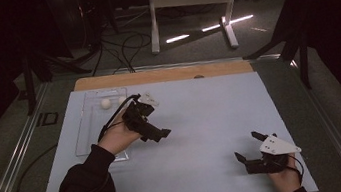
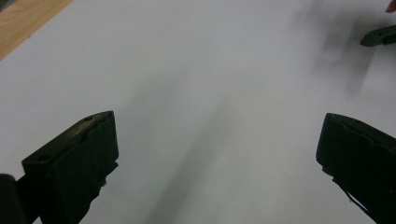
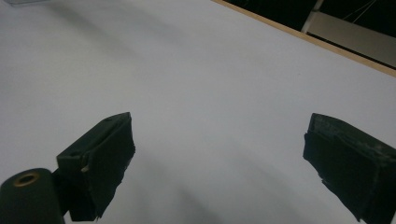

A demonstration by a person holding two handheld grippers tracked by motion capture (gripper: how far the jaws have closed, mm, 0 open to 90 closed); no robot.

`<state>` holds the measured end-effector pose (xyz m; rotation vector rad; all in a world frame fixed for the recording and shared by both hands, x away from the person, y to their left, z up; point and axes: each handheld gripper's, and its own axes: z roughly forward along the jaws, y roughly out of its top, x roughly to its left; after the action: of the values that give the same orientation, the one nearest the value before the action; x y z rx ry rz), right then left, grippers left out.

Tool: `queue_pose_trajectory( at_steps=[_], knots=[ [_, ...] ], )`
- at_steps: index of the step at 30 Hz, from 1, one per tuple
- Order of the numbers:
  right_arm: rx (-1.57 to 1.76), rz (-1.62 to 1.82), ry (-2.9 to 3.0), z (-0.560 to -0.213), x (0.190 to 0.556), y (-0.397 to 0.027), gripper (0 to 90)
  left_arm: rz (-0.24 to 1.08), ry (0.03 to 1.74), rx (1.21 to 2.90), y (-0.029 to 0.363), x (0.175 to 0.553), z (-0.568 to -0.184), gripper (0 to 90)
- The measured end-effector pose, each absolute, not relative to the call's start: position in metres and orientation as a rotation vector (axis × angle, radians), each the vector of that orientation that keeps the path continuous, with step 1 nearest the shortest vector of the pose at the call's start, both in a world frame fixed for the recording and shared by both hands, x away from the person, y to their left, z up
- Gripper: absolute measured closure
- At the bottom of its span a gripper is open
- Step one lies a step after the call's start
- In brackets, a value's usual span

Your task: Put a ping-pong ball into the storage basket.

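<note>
Both claws, left claw (image 1: 156, 133) and right claw (image 1: 248, 148), gape empty; two white balls (image 1: 105, 103) wait untouched in the clear plastic tray (image 1: 88, 133), upper left.

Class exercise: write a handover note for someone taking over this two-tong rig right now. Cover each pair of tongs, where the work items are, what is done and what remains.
Left tongs: open, holding nothing, above the white table beside the clear tray.
Right tongs: open, holding nothing, at the table's near right corner.
Items: two white balls sit at the far end of the clear tray, close together.
Done: nothing visibly moved; both balls are in the tray.
Left: probably reach the left tongs back to the tray and grip a ball; it is the nearer pair.
</note>
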<state>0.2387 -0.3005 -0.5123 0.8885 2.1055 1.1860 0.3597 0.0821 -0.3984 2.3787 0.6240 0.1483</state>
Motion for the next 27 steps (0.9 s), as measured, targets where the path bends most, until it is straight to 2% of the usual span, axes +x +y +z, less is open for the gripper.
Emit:
queue_pose_trajectory(
  at_steps=[9,27],
  knots=[
    [0.886,1.188,2.106,-0.512,0.239,-0.300,8.6,0.158,0.543,2.395,0.066,0.347,-0.402,0.2],
    [0.885,1.188,2.106,-0.511,0.238,-0.300,8.6,0.078,0.413,2.438,0.046,0.325,-0.423,0.2]
  ],
)
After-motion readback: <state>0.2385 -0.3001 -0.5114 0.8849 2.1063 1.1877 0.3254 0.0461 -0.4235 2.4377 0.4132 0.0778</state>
